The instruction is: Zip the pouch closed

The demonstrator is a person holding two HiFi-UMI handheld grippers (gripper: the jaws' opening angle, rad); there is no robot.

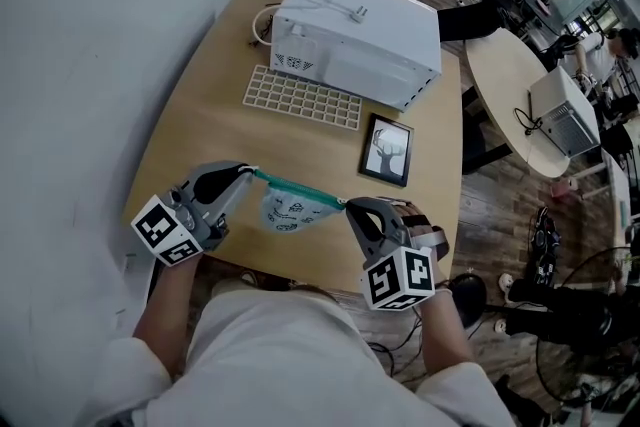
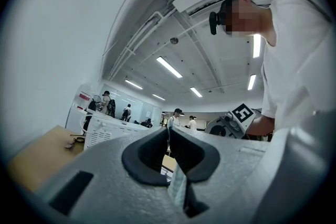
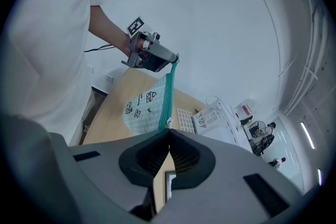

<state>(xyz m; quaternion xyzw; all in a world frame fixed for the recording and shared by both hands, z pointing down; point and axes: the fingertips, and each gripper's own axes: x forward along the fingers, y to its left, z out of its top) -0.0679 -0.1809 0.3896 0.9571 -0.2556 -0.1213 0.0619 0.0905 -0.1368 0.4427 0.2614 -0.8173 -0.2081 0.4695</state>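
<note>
The small pale green fabric pouch [image 1: 288, 211] with black drawings hangs in the air over the near edge of the light wooden bench [image 1: 200, 115]. It is stretched between the two grippers by its teal zip band [image 3: 168, 89]. The left gripper [image 1: 250, 174] is closed tight on one end of the pouch, and a bit of the pale fabric shows between its jaws. The right gripper [image 1: 349, 206] is closed too, on the other end of the band, where a small pale slider [image 3: 167, 124] sits just at its jaw tips. I cannot tell whether it pinches the slider's tab or the band beside it. The band looks joined along its whole length, so I judge the zip is nearly or fully closed. To finish well, the left grip should hold the band straight and taut, while the right one pulls along the line of the band, not sideways, until the slider stops
</note>
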